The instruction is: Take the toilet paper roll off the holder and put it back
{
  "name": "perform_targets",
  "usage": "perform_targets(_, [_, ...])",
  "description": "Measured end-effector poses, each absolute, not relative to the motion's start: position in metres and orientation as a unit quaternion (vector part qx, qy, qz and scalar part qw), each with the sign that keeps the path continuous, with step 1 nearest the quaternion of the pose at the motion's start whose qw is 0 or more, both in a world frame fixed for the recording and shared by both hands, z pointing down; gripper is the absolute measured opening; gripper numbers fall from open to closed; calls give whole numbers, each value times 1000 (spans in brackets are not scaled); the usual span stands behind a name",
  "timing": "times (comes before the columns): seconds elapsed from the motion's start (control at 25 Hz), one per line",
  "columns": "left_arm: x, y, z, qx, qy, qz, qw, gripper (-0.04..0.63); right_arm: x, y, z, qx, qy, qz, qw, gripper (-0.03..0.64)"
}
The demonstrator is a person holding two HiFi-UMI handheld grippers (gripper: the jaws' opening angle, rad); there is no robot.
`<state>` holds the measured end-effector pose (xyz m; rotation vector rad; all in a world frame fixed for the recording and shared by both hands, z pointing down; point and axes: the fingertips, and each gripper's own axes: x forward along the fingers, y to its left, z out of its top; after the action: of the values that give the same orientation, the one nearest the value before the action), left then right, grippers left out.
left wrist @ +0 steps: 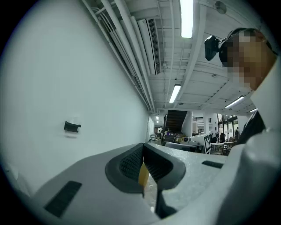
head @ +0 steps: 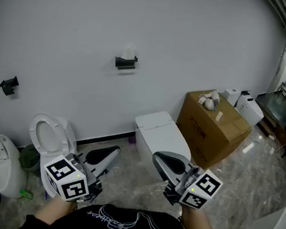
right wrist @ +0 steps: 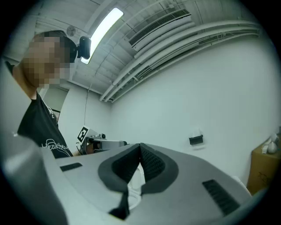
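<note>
A black holder is fixed high on the white wall, and a white toilet paper roll sits on it. It also shows small in the left gripper view as the holder and in the right gripper view as the holder with the roll above it. My left gripper and right gripper are held low near my body, far from the wall and pointing toward each other. The left gripper is shut with nothing in it. The right gripper is shut and empty too.
A white toilet stands against the wall below the holder, and one with a raised seat stands to its left. A cardboard box is at the right. A second black holder hangs at far left.
</note>
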<state>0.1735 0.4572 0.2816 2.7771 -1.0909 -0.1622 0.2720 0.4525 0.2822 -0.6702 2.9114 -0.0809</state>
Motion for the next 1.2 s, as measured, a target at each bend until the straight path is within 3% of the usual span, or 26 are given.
perform_targets(0.32, [164,457,289,924,-371,-44,78,6,281,446,270,-273,957,-6,93,8])
perform_targets(0.6, [151,452,303,916,-389,-47,90,6,285,434,278,-296,952,10,80,218])
perform_targets(0.72, [141,444,309,911,-397,-48,97,6,283,424,281,-300,951,12,80,275])
perform_targets(0.92, [125,420,317,909,-399,-54,106,6,270,399,292,-300,952,12,63,339])
perform_targets(1.2, [107,360,321,909,-397,-62,111,6,256,332,310,-316,948,-7,30,354])
